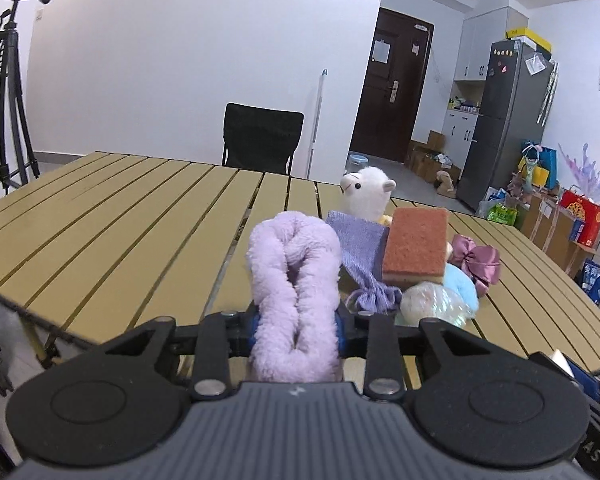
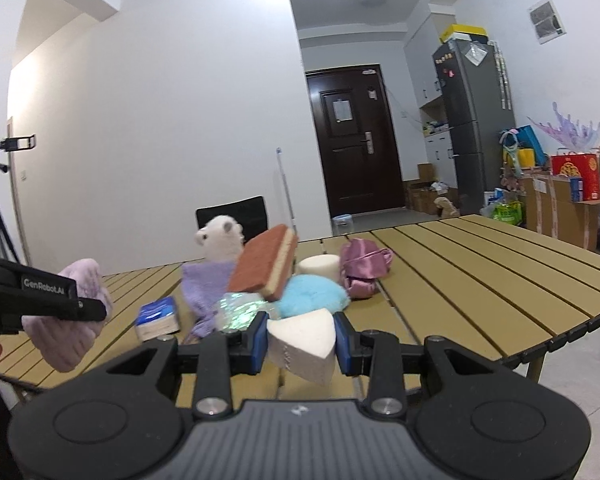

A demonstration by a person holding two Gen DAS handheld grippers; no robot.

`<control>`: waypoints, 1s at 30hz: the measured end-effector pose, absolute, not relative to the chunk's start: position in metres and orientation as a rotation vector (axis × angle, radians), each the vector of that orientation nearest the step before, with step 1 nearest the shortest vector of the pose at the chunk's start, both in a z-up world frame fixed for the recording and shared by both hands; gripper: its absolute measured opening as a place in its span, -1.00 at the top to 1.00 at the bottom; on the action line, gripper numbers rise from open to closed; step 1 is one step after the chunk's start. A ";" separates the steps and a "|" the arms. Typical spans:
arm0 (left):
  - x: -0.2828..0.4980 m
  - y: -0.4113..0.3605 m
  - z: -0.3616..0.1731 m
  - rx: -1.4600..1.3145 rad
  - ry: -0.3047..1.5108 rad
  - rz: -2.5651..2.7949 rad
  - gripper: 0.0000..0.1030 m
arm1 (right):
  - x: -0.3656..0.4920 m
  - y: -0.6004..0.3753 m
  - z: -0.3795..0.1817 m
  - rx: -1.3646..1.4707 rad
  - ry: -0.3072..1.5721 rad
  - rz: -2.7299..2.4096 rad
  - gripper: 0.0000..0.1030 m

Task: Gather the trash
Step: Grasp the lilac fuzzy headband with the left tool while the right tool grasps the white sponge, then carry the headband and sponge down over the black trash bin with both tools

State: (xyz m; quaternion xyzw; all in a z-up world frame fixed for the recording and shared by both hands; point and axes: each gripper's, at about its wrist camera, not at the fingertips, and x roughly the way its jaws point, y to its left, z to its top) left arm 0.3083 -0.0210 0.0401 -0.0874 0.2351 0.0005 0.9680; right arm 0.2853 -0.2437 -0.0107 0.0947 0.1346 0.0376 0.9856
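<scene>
My left gripper [image 1: 296, 330] is shut on a fluffy lilac scrunchie [image 1: 294, 280], held up over the near edge of the slatted table [image 1: 112, 232]. From the right wrist view the same lilac scrunchie [image 2: 80, 320] hangs at the left in the left gripper [image 2: 96, 310]. My right gripper [image 2: 300, 340] is shut on a white wedge-shaped sponge [image 2: 304, 344]. Behind them lies a pile: an orange-brown sponge [image 1: 416, 246], a purple cloth [image 1: 360, 256], a crumpled iridescent wrapper [image 1: 432, 304], a blue fluffy piece [image 1: 466, 286] and a pink satin bow [image 1: 478, 260].
A white plush alpaca [image 1: 366, 196] stands behind the pile. A small blue tissue pack [image 2: 158, 318] and a white round sponge [image 2: 320, 266] lie on the table [image 2: 480, 280]. A black chair [image 1: 262, 138] stands beyond it, a tripod [image 1: 8, 100] at far left.
</scene>
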 end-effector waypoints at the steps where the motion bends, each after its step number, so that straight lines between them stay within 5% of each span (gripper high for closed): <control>1: 0.300 -0.019 0.040 -0.184 0.476 -0.003 0.37 | 0.280 -0.241 -0.010 0.185 0.268 0.087 0.36; 30: 0.188 -0.015 -0.023 -0.086 0.636 -0.034 0.37 | 0.185 -0.221 -0.064 0.122 0.486 0.182 0.36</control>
